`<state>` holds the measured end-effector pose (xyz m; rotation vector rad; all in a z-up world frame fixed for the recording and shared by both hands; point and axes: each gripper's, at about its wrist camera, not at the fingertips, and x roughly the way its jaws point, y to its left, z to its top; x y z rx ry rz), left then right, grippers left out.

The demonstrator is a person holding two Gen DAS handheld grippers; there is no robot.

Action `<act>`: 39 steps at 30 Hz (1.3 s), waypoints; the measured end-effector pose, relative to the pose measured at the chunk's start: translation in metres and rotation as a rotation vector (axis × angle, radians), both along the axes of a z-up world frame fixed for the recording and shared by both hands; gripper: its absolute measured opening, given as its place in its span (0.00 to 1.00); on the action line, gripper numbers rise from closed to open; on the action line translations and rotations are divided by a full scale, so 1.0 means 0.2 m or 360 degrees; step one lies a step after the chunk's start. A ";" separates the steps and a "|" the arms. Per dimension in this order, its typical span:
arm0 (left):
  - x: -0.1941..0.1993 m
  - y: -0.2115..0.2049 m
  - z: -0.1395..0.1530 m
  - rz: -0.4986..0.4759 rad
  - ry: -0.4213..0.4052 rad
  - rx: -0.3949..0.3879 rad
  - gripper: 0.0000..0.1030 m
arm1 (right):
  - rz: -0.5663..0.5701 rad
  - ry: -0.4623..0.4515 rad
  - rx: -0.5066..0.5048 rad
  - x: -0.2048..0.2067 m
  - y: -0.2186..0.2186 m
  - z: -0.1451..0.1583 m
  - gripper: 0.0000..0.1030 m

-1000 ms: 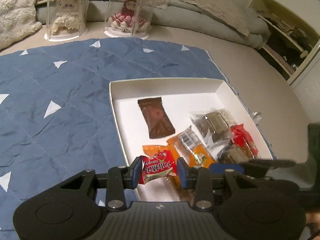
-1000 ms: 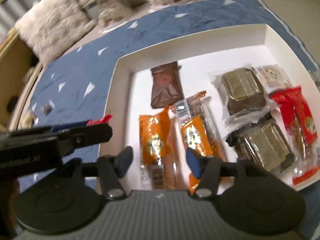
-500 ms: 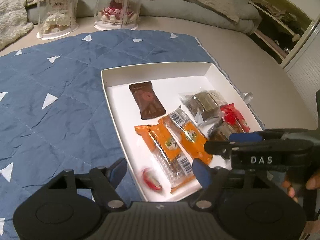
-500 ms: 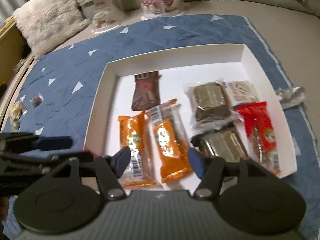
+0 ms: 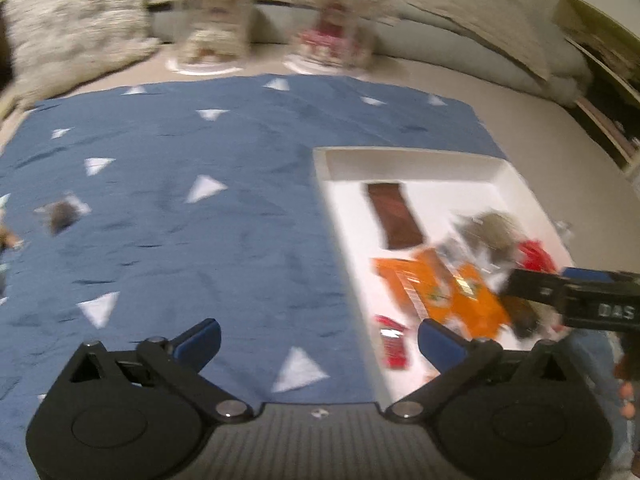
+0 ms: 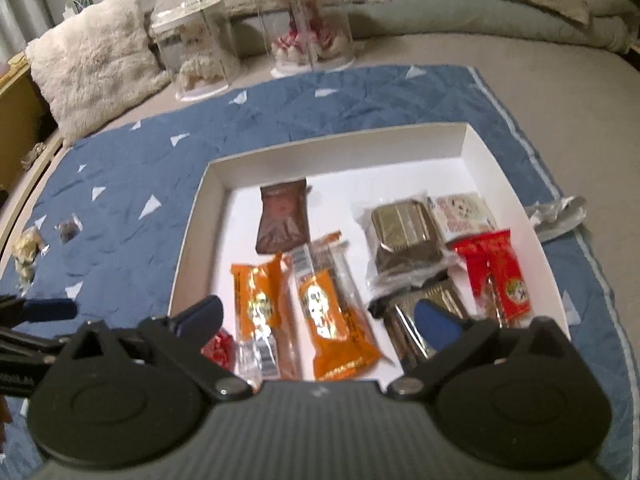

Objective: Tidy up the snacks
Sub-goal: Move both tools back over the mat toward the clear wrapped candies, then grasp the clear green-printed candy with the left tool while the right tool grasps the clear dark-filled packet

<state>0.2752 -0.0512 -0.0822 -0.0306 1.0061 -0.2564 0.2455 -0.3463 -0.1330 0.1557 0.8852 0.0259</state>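
A white tray [image 6: 474,152] on a blue quilt holds several snacks: a brown packet [image 6: 283,220], two orange bars [image 6: 260,308], dark wrapped blocks [image 6: 406,236], red packets [image 6: 500,276] and a small red candy [image 6: 218,350] at its near left corner. The tray [image 5: 408,160] and red candy [image 5: 394,346] also show in the blurred left wrist view. My left gripper [image 5: 318,340] is open and empty above the quilt, left of the tray. My right gripper [image 6: 318,320] is open and empty over the tray's near edge.
Two loose snacks lie on the quilt's far left: a dark one [image 6: 69,230] and a pale one [image 6: 27,248]. A silver wrapper [image 6: 560,214] lies right of the tray. Two clear display boxes [image 6: 196,52] and a furry pillow [image 6: 92,60] stand behind.
My left gripper let go of the small red candy into the tray's near left corner, opened, then swung left over the quilt. My right gripper pulled back a little.
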 end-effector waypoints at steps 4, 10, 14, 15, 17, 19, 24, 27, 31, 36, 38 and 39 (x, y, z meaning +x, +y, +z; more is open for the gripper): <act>0.05 0.17 0.01 0.0175 -0.0055 0.0036 1.00 | 0.0050 -0.0049 -0.0044 0.05 0.10 0.01 1.00; 0.12 0.44 0.01 0.0424 -0.0109 0.0081 1.00 | 0.0156 -0.0123 -0.0065 0.16 0.33 0.02 1.00; 0.16 0.64 -0.01 0.0556 -0.0117 0.0139 1.00 | 0.0243 -0.0164 -0.0046 0.26 0.52 0.02 1.00; 0.17 0.68 -0.02 0.0587 -0.0116 0.0147 1.00 | 0.0269 -0.0169 -0.0033 0.29 0.57 0.02 1.00; 0.18 0.80 -0.03 0.0666 -0.0121 0.0154 1.00 | 0.0336 -0.0177 -0.0011 0.35 0.66 0.01 1.00; 0.18 0.90 -0.04 0.0735 -0.0126 0.0152 1.00 | 0.0396 -0.0190 -0.0003 0.42 0.77 0.00 1.00; 0.19 1.11 -0.08 0.0890 -0.0123 0.0162 1.00 | 0.0536 -0.0217 0.0023 0.60 1.02 -0.04 1.00; 0.22 1.19 -0.13 0.0919 -0.0105 0.0243 1.00 | 0.0650 -0.0242 0.0017 0.69 1.20 -0.08 0.99; 0.26 1.25 -0.18 0.0896 -0.0093 0.0278 1.00 | 0.0817 -0.0287 0.0052 0.81 1.43 -0.14 0.99; 0.29 1.31 -0.22 0.0898 -0.0096 0.0324 0.91 | 0.0987 -0.0281 0.0056 0.95 1.70 -0.26 0.98; 0.29 1.33 -0.24 0.0904 -0.0099 0.0319 0.85 | 0.0966 -0.0240 0.0134 0.99 1.74 -0.30 0.98; 0.30 1.34 -0.25 0.0905 -0.0099 0.0309 0.81 | 0.0954 -0.0225 0.0175 1.02 1.76 -0.32 0.98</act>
